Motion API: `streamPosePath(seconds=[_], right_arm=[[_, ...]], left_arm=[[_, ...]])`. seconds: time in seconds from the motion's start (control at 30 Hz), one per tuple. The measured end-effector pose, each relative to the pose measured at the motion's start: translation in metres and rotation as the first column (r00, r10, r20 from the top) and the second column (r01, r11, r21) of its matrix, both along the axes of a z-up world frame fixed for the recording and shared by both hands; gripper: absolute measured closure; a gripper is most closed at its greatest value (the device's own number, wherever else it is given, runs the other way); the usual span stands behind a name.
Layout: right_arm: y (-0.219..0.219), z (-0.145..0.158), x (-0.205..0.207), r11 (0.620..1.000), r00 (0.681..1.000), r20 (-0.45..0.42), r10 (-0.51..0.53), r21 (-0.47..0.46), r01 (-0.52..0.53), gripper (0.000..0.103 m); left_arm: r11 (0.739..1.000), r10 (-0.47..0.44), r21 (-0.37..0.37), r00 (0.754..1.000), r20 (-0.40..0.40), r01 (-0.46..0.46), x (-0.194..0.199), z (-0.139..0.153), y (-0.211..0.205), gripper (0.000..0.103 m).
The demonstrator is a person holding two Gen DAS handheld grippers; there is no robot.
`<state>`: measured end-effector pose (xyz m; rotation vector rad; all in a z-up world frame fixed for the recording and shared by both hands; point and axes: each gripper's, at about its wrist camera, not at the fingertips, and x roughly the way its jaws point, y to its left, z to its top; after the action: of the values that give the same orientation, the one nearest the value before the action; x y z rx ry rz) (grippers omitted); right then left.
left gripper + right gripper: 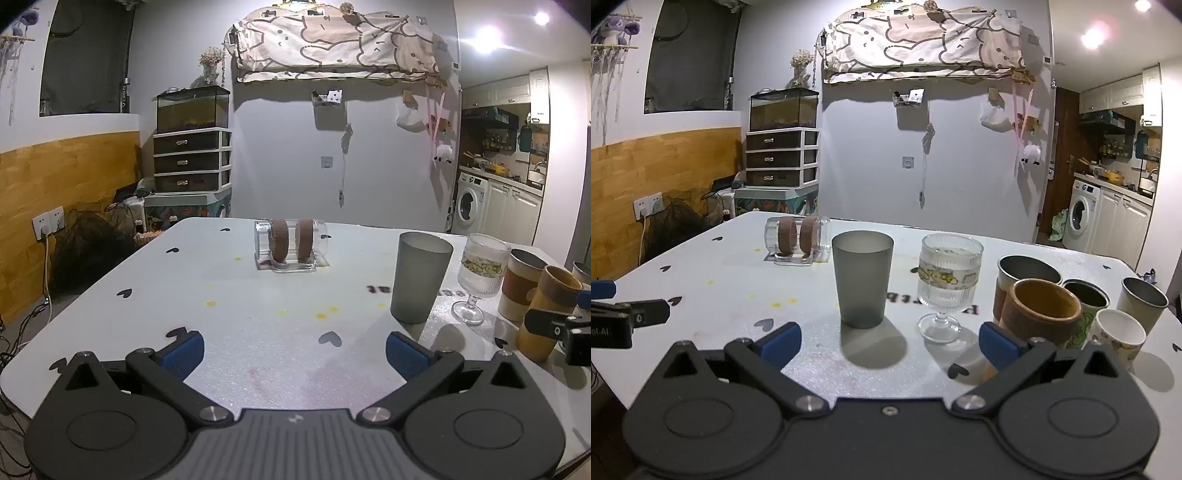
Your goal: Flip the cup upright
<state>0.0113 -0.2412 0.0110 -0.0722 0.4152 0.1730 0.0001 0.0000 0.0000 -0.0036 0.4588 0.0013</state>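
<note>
A clear glass cup with two brown bands (290, 244) lies on its side at the far middle of the white table (258, 350); it also shows in the right wrist view (796, 240) at the far left. My left gripper (294, 350) is open and empty, low over the near table, well short of that cup. My right gripper (891, 341) is open and empty, just in front of an upright grey tumbler (862, 277) and a stemmed ribbed glass (947, 283). The grey tumbler (419, 277) and stemmed glass (480, 277) stand to the right in the left wrist view.
Several upright cups cluster at the right: a brown-sleeved cup (1043, 312), a metal cup (1027, 275), a printed paper cup (1119, 338), a steel cup (1143, 301). The other gripper's tip shows at the left edge (628, 314). Table edges fall away left and far.
</note>
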Motion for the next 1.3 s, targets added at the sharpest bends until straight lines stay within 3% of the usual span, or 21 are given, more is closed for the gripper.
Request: streamPosePath(seconds=[1.3], right_arm=[[-0.0005,-0.0018,0.0002,1.000,1.000,-0.007,-0.003,0.011,0.003,0.000]], left_arm=[[1.000,0.001,0.000,1.000,-0.003,-0.001,0.0000,0.0001,0.0000,0.000]])
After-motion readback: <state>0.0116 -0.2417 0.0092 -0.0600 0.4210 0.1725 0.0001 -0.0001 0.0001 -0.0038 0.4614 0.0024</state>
